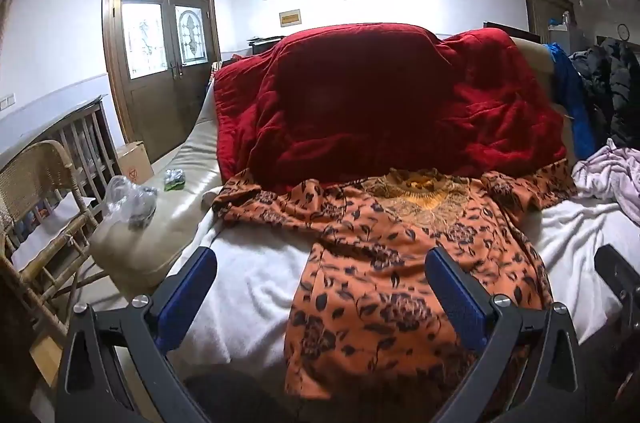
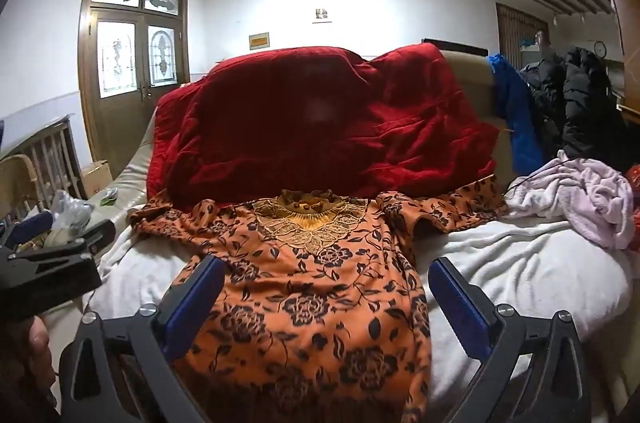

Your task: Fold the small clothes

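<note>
An orange blouse (image 1: pixel 384 263) with a dark flower print and a gold embroidered neck lies spread flat on the white sheet (image 1: pixel 248 287), neck away from me. My left gripper (image 1: pixel 322 259) hovers open over the blouse's left hem side, nothing between its blue pads (image 1: pixel 192 287). In the right wrist view the same blouse (image 2: pixel 312 287) lies under my right gripper (image 2: pixel 326 269), which stands open above its lower half. The left gripper's body (image 2: pixel 52 263) shows at that view's left edge, with a hand below it.
A red quilt (image 1: pixel 380 103) is heaped behind the blouse. A crumpled pale lilac garment (image 2: pixel 580 199) lies at the right on the sheet. Dark jackets (image 2: pixel 576 103) and a blue one hang at the far right. A wicker chair (image 1: pixel 36 207) and plastic bags (image 1: pixel 128 199) are at the left.
</note>
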Motion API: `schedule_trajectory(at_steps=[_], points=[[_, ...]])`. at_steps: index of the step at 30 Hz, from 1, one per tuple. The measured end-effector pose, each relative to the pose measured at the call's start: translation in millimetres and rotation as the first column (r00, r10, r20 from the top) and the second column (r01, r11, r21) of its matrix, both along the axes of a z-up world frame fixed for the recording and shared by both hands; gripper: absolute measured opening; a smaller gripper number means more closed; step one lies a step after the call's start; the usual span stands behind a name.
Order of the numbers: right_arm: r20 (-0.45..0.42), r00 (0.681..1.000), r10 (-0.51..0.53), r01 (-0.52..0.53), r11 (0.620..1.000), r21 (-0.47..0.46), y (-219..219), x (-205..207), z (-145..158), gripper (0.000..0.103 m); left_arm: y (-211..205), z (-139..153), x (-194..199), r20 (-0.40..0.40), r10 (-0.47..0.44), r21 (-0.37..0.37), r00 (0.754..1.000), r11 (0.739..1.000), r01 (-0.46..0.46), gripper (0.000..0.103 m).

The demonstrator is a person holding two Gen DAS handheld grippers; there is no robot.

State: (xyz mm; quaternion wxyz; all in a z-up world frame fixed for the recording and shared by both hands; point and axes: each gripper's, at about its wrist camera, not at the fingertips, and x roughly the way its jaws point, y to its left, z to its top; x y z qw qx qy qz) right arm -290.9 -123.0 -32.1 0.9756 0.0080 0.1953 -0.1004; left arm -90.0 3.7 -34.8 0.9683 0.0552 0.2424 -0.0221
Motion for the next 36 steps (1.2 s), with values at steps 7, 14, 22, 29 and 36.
schedule_trajectory(at_steps=[7, 14, 22, 29, 36], points=[[0.024, 1.000, 0.008, -0.007, 1.000, -0.025, 13.3, -45.4, 10.5, 0.103, 13.7, 5.1, -43.8, 0.027, -0.006, 0.010, 1.000, 1.000, 0.005, 0.103], [0.049, 0.999, 0.019, -0.018, 0.999, -0.027, 23.0, -60.1, 20.5, 0.103, 20.1, 20.0, -64.9, 0.069, -0.010, 0.001, 0.998, 1.000, 0.010, 0.103], [0.076, 0.997, 0.021, -0.018, 0.999, -0.043, 27.0, -67.4, 27.6, 0.103, 25.7, 28.4, -70.2, 0.092, -0.013, -0.016, 0.996, 1.000, 0.015, 0.103], [0.136, 0.990, 0.027, -0.019, 0.998, -0.061, 29.6, -70.8, 19.0, 0.103, 24.9, 26.0, -66.6, 0.084, -0.009, -0.017, 0.996, 1.000, 0.011, 0.103], [0.028, 0.999, 0.018, -0.017, 0.998, -0.061, 27.6, -53.0, 18.5, 0.103, 25.3, 20.0, -52.3, 0.058, 0.002, -0.016, 0.998, 1.000, -0.001, 0.103]])
